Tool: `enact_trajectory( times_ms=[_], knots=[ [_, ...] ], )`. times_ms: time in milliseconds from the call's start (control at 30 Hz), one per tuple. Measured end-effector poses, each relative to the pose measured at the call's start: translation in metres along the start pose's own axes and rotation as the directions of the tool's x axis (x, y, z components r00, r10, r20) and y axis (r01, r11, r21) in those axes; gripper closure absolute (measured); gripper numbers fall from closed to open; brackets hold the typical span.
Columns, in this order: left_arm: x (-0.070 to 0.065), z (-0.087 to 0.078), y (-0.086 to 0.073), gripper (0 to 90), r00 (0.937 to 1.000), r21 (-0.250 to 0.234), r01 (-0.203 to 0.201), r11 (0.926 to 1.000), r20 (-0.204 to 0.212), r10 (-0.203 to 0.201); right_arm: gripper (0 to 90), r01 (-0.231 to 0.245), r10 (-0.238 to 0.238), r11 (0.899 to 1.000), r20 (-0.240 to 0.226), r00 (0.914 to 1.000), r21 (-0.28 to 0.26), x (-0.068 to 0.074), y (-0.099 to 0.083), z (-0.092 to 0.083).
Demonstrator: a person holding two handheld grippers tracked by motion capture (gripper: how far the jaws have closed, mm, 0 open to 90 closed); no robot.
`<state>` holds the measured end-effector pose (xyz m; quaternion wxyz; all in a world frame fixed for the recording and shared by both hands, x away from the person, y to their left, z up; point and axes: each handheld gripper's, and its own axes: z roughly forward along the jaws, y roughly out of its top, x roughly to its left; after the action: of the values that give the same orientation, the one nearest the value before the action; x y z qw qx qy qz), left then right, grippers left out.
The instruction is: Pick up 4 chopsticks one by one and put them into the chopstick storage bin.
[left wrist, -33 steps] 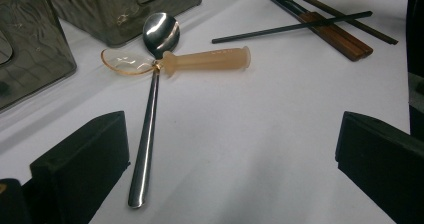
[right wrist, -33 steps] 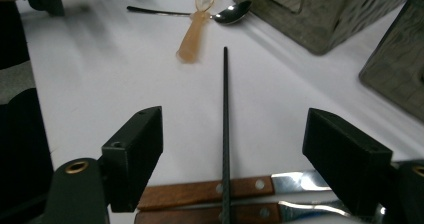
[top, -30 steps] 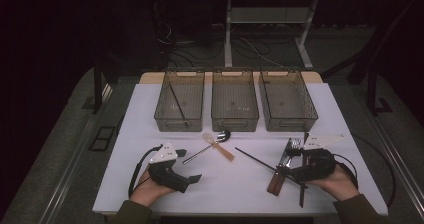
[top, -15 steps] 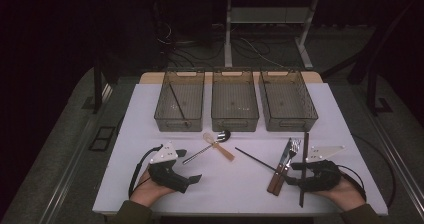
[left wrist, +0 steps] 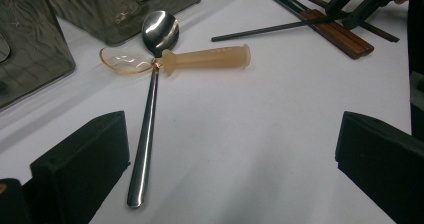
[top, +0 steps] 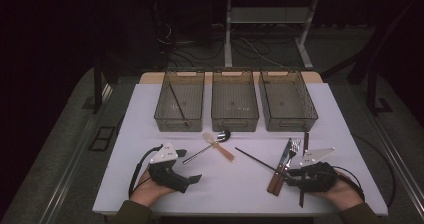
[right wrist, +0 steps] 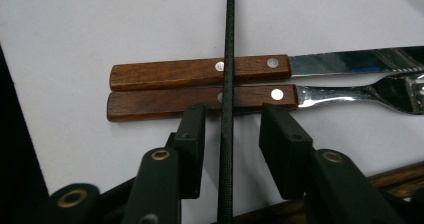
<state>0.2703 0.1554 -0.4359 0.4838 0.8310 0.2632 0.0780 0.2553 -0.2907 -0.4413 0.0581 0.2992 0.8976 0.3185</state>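
The right gripper (right wrist: 227, 129) lies low at the near right of the white table (top: 250, 184), its jaws astride a thin black chopstick (right wrist: 229, 59) that runs up the middle of the right gripper view. The jaws have just been closing, yet a clear gap shows on each side of the stick, so the pads do not press on it. The stick lies across the wooden handles of a knife (right wrist: 200, 73) and a fork (right wrist: 200, 103), which sit side by side and touching; both are cut off at the right edge of that view, the fork's tines blurred. In the high view the gripper's body and the right hand (top: 345, 191) hide the near end of the stick. A second dark stick (top: 305, 149) lies just beside the fork, and its near part is hard to follow past the gripper.

No writing or label can be read anywhere.

The left gripper (top: 192, 179) rests on the table at the near left, held by the left hand (top: 147, 191), jaws wide apart with bare table between them. Ahead of it lie a metal spoon (left wrist: 147, 114) and a translucent amber spoon (left wrist: 200, 59), crossing near their bowls. Three clear bins (top: 235, 106) stand in a row at the far side; the left one holds a thin dark stick, dim through its wall
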Motion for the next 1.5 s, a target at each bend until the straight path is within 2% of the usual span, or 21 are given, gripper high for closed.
enact_trajectory(
  times_ms=[300,633,833,1233,1367,1500],
  knots=[
    [-0.0004,0.0008,-0.0001,0.0,1.0000,0.000,-0.004,1.0000,0.000,0.004,73.3,0.035,-0.035,0.999,0.010,0.9993,0.007,0.0012,0.0003,0.0002],
    [-0.0002,0.0012,-0.0001,0.0,1.0000,0.003,-0.007,1.0000,0.001,0.007,79.3,0.058,-0.058,0.998,0.006,0.9983,0.012,0.0015,0.0002,0.0005],
    [-0.0005,0.0016,-0.0001,0.0,1.0000,0.004,-0.008,1.0000,0.002,0.008,83.5,0.052,-0.052,0.999,0.006,0.9986,0.009,0.0010,-0.0001,0.0008],
    [-0.0007,0.0016,-0.0001,0.1,1.0000,0.005,-0.005,1.0000,0.006,0.005,84.3,0.026,-0.026,1.000,-0.005,0.9996,0.007,-0.0009,-0.0001,0.0002],
    [-0.0006,0.0016,-0.0003,0.1,1.0000,0.004,-0.004,1.0000,0.006,0.004,84.3,0.006,-0.006,1.000,-0.017,0.9998,-0.018,-0.0021,0.0006,-0.0034],
    [0.0000,0.0018,-0.0003,0.1,0.9999,0.005,-0.009,0.9999,0.008,0.009,84.3,0.000,-0.001,0.999,-0.010,1.0000,-0.042,-0.0022,0.0023,-0.0090]
  ],
)
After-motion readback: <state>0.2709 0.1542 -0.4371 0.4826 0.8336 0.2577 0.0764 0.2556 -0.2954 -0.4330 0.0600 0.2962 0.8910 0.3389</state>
